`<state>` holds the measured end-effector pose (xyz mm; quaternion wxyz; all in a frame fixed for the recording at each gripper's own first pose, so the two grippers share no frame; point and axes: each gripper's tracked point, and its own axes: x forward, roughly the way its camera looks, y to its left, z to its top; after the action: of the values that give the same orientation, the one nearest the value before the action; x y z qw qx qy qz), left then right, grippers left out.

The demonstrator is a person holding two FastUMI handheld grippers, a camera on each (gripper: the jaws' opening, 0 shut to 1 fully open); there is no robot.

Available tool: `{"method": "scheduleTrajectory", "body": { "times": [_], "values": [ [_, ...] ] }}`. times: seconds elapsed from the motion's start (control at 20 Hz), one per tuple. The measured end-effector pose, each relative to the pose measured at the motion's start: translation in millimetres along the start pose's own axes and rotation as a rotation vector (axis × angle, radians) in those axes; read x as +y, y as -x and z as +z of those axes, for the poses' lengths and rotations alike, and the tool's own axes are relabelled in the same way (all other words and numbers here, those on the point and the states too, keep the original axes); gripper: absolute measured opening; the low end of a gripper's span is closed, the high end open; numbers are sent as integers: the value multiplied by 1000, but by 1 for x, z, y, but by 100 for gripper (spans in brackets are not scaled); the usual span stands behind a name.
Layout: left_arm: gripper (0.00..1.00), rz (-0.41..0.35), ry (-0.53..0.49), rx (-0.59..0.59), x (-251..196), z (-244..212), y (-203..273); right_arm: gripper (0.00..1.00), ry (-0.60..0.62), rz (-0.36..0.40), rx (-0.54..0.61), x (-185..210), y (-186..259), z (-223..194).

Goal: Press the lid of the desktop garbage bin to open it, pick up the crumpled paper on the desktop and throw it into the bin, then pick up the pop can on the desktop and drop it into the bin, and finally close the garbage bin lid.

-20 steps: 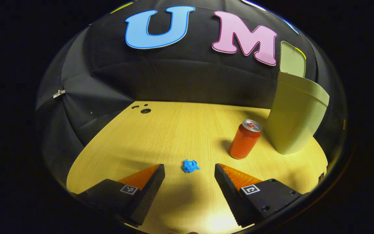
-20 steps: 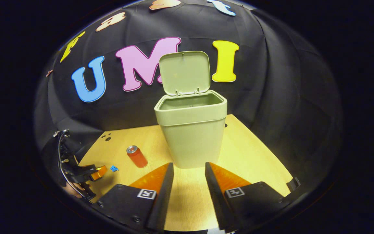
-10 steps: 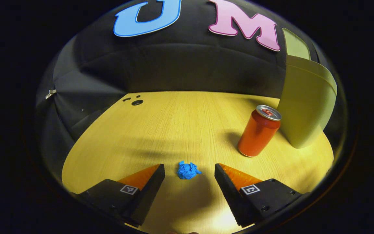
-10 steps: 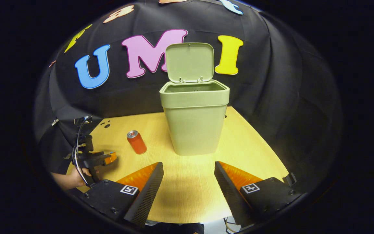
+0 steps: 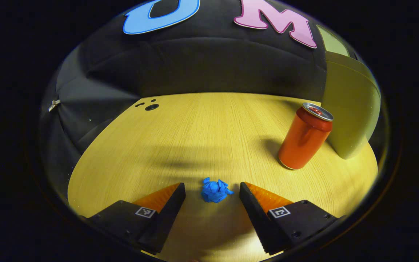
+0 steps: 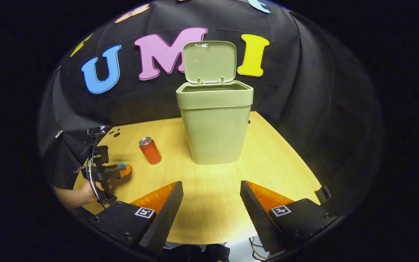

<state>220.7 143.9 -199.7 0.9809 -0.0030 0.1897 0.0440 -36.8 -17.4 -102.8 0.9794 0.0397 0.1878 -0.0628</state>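
Observation:
A small blue crumpled paper (image 5: 215, 190) lies on the wooden desktop (image 5: 202, 134), between the tips of my open left gripper (image 5: 212, 189) and untouched by either finger. An orange pop can (image 5: 304, 136) stands upright to the right of it, close to the pale green bin (image 5: 351, 109). In the right gripper view the bin (image 6: 215, 123) stands mid-table with its lid (image 6: 209, 62) raised upright, and the can (image 6: 150, 150) is to its left. My right gripper (image 6: 211, 189) hovers open over the near table edge. The left gripper (image 6: 116, 171), held by a hand, is at far left.
Small round holes (image 5: 150, 106) mark the desktop's far left corner. Black cloth walls close in the back and sides. Bare wood lies between the can and the left edge, and in front of the bin (image 6: 213, 185). Cables (image 6: 255, 249) hang below the near edge.
My left gripper moved forward and lower, so the blue paper now sits between its fingertips and the can looks nearer. My right gripper opened wider and pulled back from the bin.

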Motion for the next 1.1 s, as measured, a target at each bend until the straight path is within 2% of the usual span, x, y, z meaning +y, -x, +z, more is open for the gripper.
{"method": "scheduleTrajectory", "body": {
  "times": [0.05, 0.25, 0.3, 0.4, 0.5, 0.6, 0.85, 0.95, 1.0, 1.1],
  "values": [
    [97, -5, 2, -7, -2, 1, 0, 99, -1, 0, 7, 1, 0, -3],
    [84, -15, -5, -5, -7, 0, -1, 99, 1, -15, 3, 2, 1, -8],
    [73, -17, -6, -3, -8, -1, 1, 99, 9, -17, 1, 1, 0, -8],
    [61, -16, -13, -10, -8, -2, 2, 99, 17, -19, -1, 1, 0, -9],
    [43, -16, -23, -12, -9, -2, 2, 99, 9, -21, -4, 1, 1, -10],
    [35, -16, -32, -8, -8, -2, 3, 99, 1, -26, -3, -1, 1, -11],
    [24, -31, -40, -39, -11, 11, 11, 99, -13, -43, -7, -6, 2, -13],
    [24, -40, -57, -73, -13, 24, 21, 99, -17, -43, -6, -7, 2, -15],
    [31, -53, -60, -86, -15, 31, 27, 99, -18, -41, -3, -7, 1, -16],
    [31, -72, -68, -114, -20, 45, 40, 99, -20, -37, -1, -6, -1, -19]
  ]
}}
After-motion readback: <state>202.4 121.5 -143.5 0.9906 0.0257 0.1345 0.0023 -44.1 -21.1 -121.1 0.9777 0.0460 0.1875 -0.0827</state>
